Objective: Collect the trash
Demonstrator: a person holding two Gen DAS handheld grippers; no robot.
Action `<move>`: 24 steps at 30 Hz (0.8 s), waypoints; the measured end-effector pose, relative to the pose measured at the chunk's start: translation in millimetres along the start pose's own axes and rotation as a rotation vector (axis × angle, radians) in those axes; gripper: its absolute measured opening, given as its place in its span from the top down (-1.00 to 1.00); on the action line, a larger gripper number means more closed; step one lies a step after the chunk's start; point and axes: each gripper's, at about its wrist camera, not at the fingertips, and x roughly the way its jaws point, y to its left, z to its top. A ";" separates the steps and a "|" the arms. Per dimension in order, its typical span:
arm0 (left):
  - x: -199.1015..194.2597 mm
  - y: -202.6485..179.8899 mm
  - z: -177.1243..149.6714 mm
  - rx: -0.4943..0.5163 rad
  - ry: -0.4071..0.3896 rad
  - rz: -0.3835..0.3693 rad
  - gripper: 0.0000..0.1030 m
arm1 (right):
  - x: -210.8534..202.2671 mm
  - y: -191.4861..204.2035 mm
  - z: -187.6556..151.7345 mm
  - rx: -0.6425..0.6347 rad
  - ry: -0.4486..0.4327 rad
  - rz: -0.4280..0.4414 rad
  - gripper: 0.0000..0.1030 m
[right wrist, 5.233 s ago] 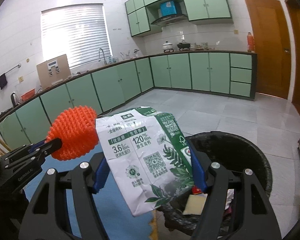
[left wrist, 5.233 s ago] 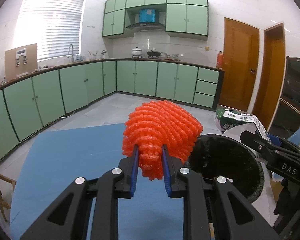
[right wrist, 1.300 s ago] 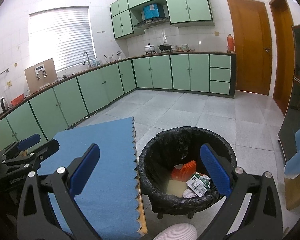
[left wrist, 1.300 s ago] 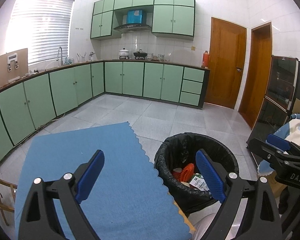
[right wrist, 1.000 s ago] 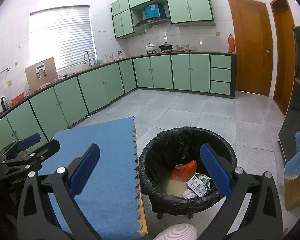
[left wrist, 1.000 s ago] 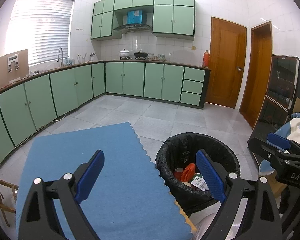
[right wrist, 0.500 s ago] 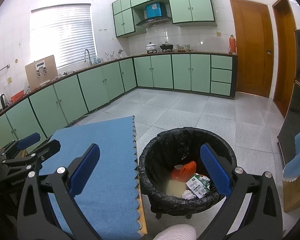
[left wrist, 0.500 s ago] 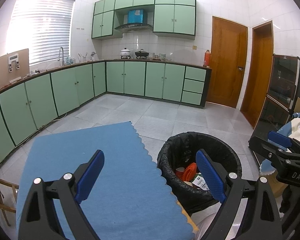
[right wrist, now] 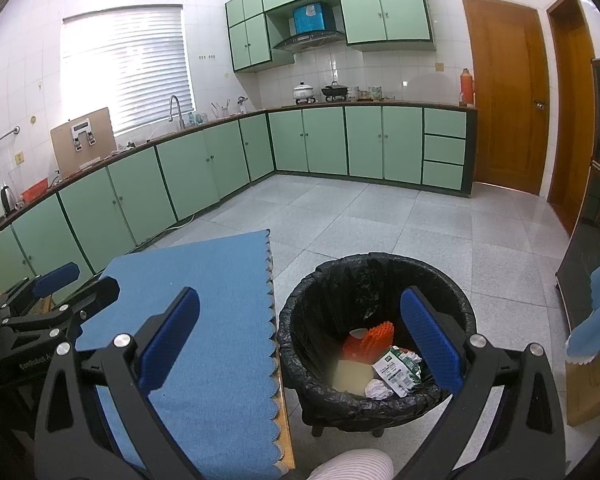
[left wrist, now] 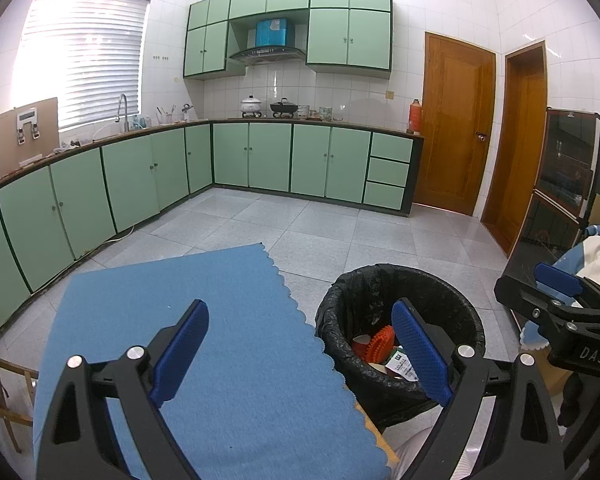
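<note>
A round bin lined with a black bag point(right wrist: 376, 280) point(left wrist: 396, 280) stands on the floor beside the table. Inside it lie the orange foam net point(right wrist: 374, 338) point(left wrist: 380, 344), the green-and-white milk carton point(right wrist: 398, 368) point(left wrist: 400, 366), a crumpled white paper point(right wrist: 378, 390) and a pale flat piece point(right wrist: 350, 374). My left gripper point(left wrist: 300, 348) is open and holds nothing, above the table's right edge. My right gripper point(right wrist: 300, 332) is open and holds nothing too, hovering near the bin. Each gripper shows at the edge of the other's view.
A blue cloth with a scalloped edge point(left wrist: 204, 320) point(right wrist: 216, 292) covers the table. Green cabinets run along the left and far walls. Two wooden doors point(left wrist: 456, 128) stand at the right, with a dark cabinet point(left wrist: 564, 184) nearer. A striped sleeve point(right wrist: 352, 466) shows at the bottom.
About five seconds ago the left gripper held the orange net and the right held the carton; both now lie in the bin. Over the last second both open grippers have barely drifted.
</note>
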 end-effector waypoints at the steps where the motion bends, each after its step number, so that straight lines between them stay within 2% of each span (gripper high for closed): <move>1: -0.1 0.4 0.1 0.001 0.000 0.000 -0.77 | 1.4 -0.3 -0.1 0.000 0.000 0.000 -0.90; 24: 0.6 3.2 2.0 -0.002 0.004 0.003 -0.77 | 7.4 -1.9 -3.6 -0.004 0.007 0.001 -0.90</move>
